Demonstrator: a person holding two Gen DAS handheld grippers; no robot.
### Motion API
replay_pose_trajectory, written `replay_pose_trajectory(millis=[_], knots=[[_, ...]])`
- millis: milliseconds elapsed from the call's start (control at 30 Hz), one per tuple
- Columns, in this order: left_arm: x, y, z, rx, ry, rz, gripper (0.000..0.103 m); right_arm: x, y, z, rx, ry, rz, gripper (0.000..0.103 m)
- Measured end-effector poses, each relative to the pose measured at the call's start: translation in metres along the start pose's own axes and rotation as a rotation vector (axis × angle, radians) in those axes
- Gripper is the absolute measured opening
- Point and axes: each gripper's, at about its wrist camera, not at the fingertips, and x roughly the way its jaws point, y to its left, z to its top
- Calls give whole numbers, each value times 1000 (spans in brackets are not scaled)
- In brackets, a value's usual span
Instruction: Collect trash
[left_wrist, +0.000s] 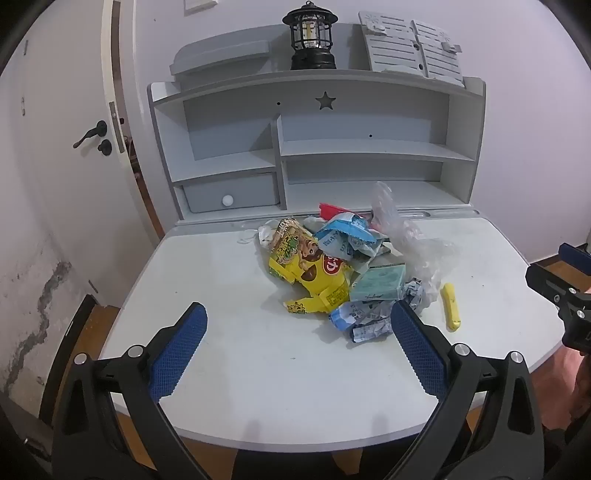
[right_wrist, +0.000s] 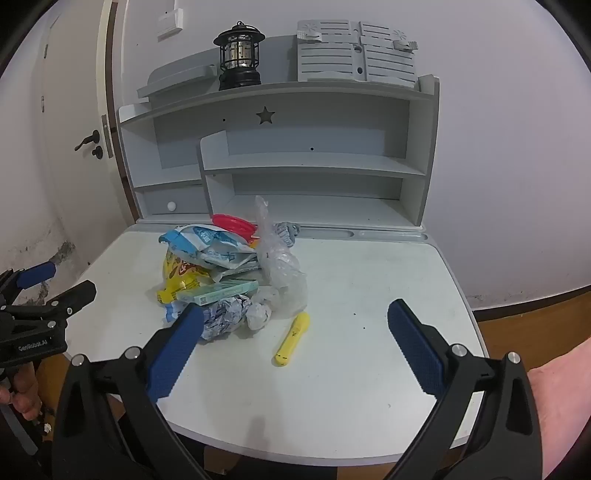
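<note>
Since nothing is picked up yet, I'm hovering both tools back over the near edge of the white rounded table (left_wrist: 229, 369) and sizing up the mess. My left hand-held gripper (left_wrist: 299, 347) is sitting with its blue pads spread wide apart and empty, aimed down at the pile, and the right hand-held gripper (right_wrist: 295, 343) is doing the same, fully apart with nothing between the pads.

All the trash is lying heaped mid-table: a crumpled yellow snack wrapper (left_wrist: 314, 273), a blue-and-white crinkled bag (left_wrist: 347, 234) leaning on it, a flat pale green carton (left_wrist: 380, 282) on top at the near side, scrunched blue-printed paper (left_wrist: 364, 319) in front, and a clear plastic bag (left_wrist: 406, 236) poking up at the back. Only the yellow plastic marker-shaped stick (right_wrist: 291, 338) is lying apart, just beside the heap.

I'm guessing that loner is the easy first grab for the right side, since it's framed almost between those pads. No bin is showing in either view, so I can't tell where this all goes.
</note>
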Motion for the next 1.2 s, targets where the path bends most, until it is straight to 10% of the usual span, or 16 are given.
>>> replay_pose_trajectory(millis=[1200], knots=[[1, -2, 0, 14, 18, 1, 97, -5, -3, 4, 21, 6, 35, 96]])
